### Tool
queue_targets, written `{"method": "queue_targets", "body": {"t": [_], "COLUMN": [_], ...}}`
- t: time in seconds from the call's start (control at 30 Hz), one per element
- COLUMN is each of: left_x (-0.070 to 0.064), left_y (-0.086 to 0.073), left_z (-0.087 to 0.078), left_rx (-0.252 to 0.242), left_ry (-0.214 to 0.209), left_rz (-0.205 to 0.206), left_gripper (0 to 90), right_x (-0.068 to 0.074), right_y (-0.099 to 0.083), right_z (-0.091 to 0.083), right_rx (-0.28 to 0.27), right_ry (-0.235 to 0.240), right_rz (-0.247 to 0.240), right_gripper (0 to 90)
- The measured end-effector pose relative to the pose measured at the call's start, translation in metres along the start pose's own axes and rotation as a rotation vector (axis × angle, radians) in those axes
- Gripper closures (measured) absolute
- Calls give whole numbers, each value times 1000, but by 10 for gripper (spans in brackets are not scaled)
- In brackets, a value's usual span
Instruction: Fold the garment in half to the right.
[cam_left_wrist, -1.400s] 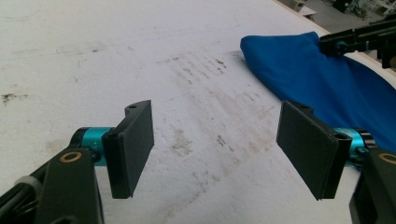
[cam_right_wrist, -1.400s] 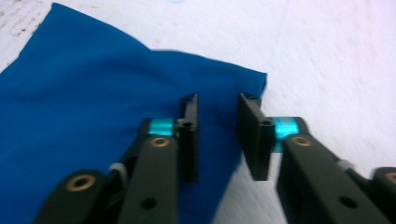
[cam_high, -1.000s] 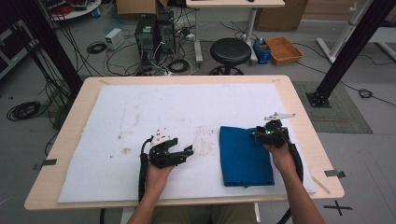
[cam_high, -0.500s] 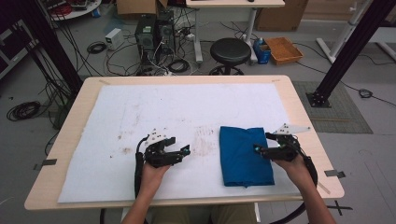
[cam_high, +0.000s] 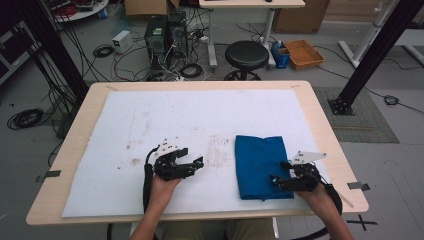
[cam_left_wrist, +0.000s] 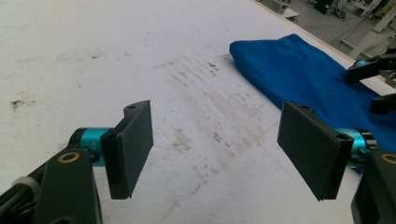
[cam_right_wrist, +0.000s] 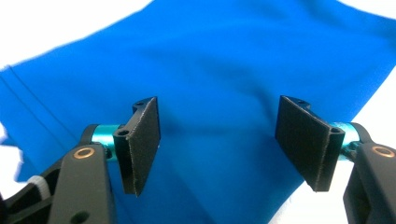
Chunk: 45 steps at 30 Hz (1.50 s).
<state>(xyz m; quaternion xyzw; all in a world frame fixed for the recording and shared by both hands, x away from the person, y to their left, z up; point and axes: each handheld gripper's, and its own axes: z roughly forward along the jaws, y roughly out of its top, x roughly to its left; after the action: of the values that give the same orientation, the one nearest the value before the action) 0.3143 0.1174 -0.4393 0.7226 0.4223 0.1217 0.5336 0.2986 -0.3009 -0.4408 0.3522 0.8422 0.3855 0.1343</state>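
A folded blue cloth (cam_high: 261, 165) lies flat on the white mat, right of centre near the front. My right gripper (cam_high: 276, 182) hovers over the cloth's near right corner, jaws wide open and empty; its own view shows the blue cloth (cam_right_wrist: 224, 84) spread beneath the gap (cam_right_wrist: 217, 144). My left gripper (cam_high: 197, 164) is open over bare mat, left of the cloth and pointing toward it. In the left gripper view the cloth (cam_left_wrist: 303, 74) lies ahead to the right, beyond the open gripper (cam_left_wrist: 219, 149), with the other gripper (cam_left_wrist: 373, 84) at the cloth's far side.
The white mat (cam_high: 200, 115) covers a wooden table (cam_high: 320, 120) and carries brown stains (cam_high: 135, 160) near the left hand. Behind the table stand a black stool (cam_high: 246, 54), computer towers (cam_high: 165, 37), floor cables and an orange tray (cam_high: 304, 52).
My right gripper has pulled back toward the front edge, from the cloth's far right side to its near right corner. My left gripper has shifted slightly toward the front left.
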Motion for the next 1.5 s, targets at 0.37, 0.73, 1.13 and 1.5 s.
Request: {"method": "queue_targets", "body": {"t": [0.37,0.73,1.13,1.5], "left_x": [1,5,7,17], "left_y": [-2,-1,1,8], "left_z": [-2,-6,-6,-21], "left_rx": [-5,-11,-33,-14], "left_ry": [3,10,4,-51], "left_rz": [-13,-15,1,40], "left_gripper": [268,267,240,207], "right_x": [83,44,11,-3], "right_y": [23,13,-22,11], "right_z": [30,-5,-20,-35], "right_rx": [39,-68,-13,-120], "right_ry": [206,81,-12,22], "right_rz": [-167,-30,26,-38], "right_gripper": [728,742,355,198]}}
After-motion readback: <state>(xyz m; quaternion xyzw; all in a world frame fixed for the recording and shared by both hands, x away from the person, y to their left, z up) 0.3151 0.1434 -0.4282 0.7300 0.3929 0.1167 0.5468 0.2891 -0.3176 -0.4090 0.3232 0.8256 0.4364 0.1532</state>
